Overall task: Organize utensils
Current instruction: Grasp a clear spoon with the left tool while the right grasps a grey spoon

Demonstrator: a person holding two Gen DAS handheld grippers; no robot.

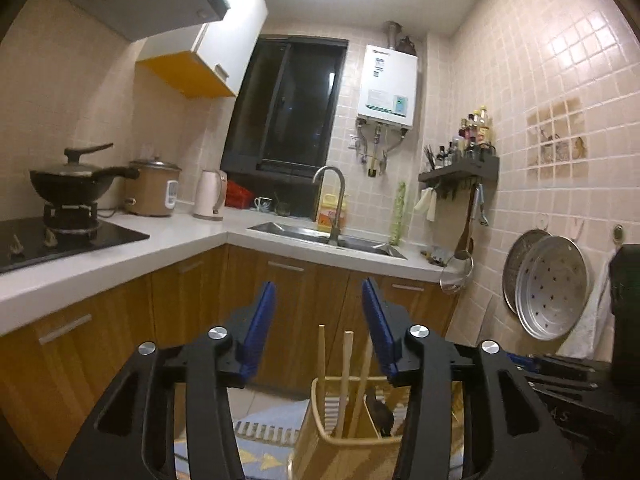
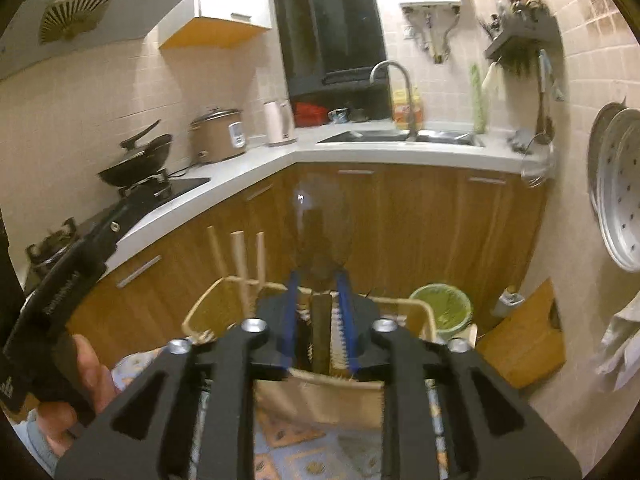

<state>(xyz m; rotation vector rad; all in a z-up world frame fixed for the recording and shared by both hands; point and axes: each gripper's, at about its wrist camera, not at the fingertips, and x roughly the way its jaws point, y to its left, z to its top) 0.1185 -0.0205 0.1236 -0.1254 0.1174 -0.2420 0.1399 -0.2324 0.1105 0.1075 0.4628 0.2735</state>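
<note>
the right gripper (image 2: 319,280) is clamped narrow on the dark handle of a blurred, dark utensil (image 2: 320,224), probably a spatula or ladle, whose head stands up above the beige utensil holder (image 2: 320,392). its lower end seems to sit in or just over the holder's middle slot, though the fingers hide exactly where. the left gripper (image 1: 319,300) hangs wide and empty, just above the same holder (image 1: 320,436), near the three wooden chopsticks (image 2: 240,264) standing in the left compartment.

the main risk is the handle catching the holder's rim or a divider and tipping the light holder, or knocking the chopsticks sideways. motion blur suggests a quick move, which would make a slip in the pads likelier. the two grippers sit close together, so they could collide.

open room lies above and toward the far cabinets (image 2: 420,216); the green bin (image 2: 440,306) stands on the floor to the right, well clear.
</note>
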